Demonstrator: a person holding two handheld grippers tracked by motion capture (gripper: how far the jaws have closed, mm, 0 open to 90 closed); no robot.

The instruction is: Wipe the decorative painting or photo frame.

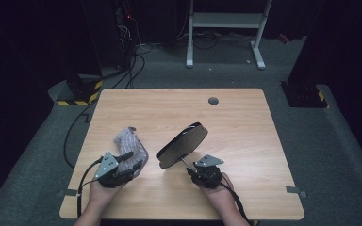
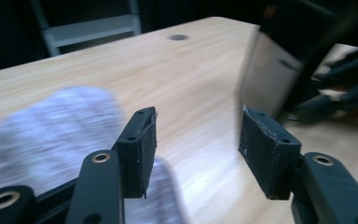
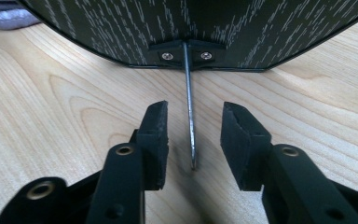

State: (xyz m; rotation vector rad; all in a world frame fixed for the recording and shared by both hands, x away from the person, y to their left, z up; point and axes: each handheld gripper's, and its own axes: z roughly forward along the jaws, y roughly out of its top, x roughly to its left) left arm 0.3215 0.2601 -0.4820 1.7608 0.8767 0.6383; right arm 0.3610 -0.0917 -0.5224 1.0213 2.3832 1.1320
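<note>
A grey-lilac knitted cloth (image 1: 131, 146) lies on the front left of the wooden table (image 1: 245, 127). My left gripper (image 1: 131, 161) stands open at its near edge; in the left gripper view (image 2: 198, 135) the blurred cloth (image 2: 56, 126) lies beside and under the left-hand pad, with bare table between the pads. A dark oval board (image 1: 181, 143) stands tilted at mid-table. A thin metal rod (image 3: 189, 102) is screwed to its speckled back (image 3: 121, 28). My right gripper (image 3: 194, 135) is open with the rod between its pads, neither touching. It sits just in front of the board (image 1: 193, 168).
A round cable hole (image 1: 213, 100) sits near the table's far edge. Beyond the table stand a white metal frame (image 1: 226, 21) and a black stand with a yellow-striped base (image 1: 80, 94). Cables trail on the floor at the left.
</note>
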